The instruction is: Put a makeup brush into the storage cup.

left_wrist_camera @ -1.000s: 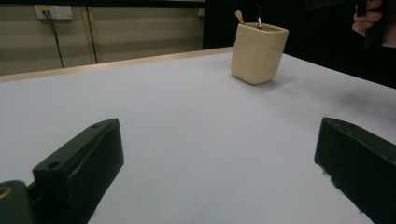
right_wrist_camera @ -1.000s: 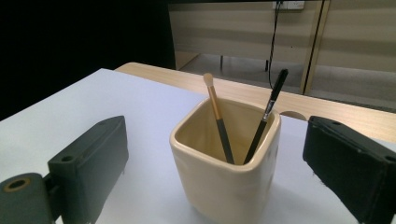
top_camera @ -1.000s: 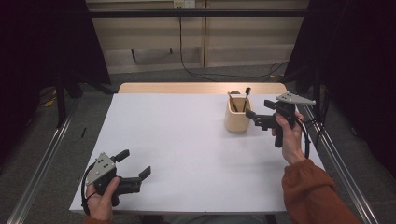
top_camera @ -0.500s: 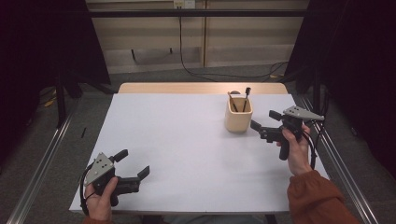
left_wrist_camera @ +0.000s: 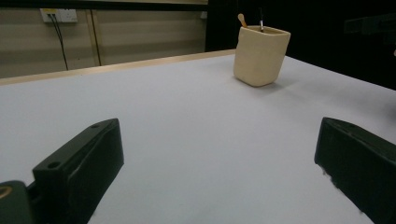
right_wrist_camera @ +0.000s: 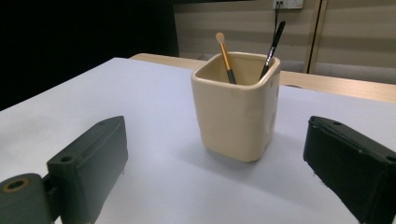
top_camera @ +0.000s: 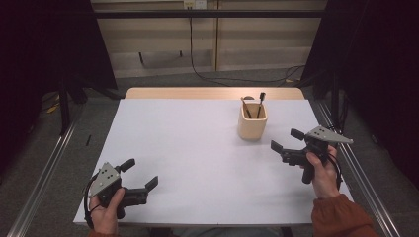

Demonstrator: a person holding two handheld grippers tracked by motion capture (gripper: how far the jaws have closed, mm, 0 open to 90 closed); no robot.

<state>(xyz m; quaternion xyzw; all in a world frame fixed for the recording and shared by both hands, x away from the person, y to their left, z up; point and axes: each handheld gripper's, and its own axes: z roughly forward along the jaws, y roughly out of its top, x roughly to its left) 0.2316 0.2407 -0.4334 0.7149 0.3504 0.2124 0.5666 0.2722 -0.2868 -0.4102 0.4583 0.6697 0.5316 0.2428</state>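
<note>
The cup (top_camera: 252, 125) stands upright on the white table (top_camera: 197, 163), toward the far right, at about 1 o'clock from the table's middle. It is a cream, square-sided cup with rounded corners. Two brushes lean inside it: a gold brush (right_wrist_camera: 226, 57) with a pale tip against the near-left wall in the right gripper view, and a black brush (right_wrist_camera: 273, 46) against the right wall. Both tips rise above the rim.

The right gripper (top_camera: 287, 142) is held in the right hand (top_camera: 321, 168) at about 4 o'clock from the cup, near it but apart. Its jaws stand wide open and empty, pointing toward the cup; in the right gripper view the cup sits between the two jaws, farther off, touching neither.

The left gripper (top_camera: 140, 174) is held in the left hand (top_camera: 106, 210) near the front left corner, at about 7 o'clock from the table's middle, well apart from the cup. Its jaws are also spread wide with nothing between them, low over bare table. In the left gripper view the cup (left_wrist_camera: 259, 55) stands far off at 1 o'clock.
</note>
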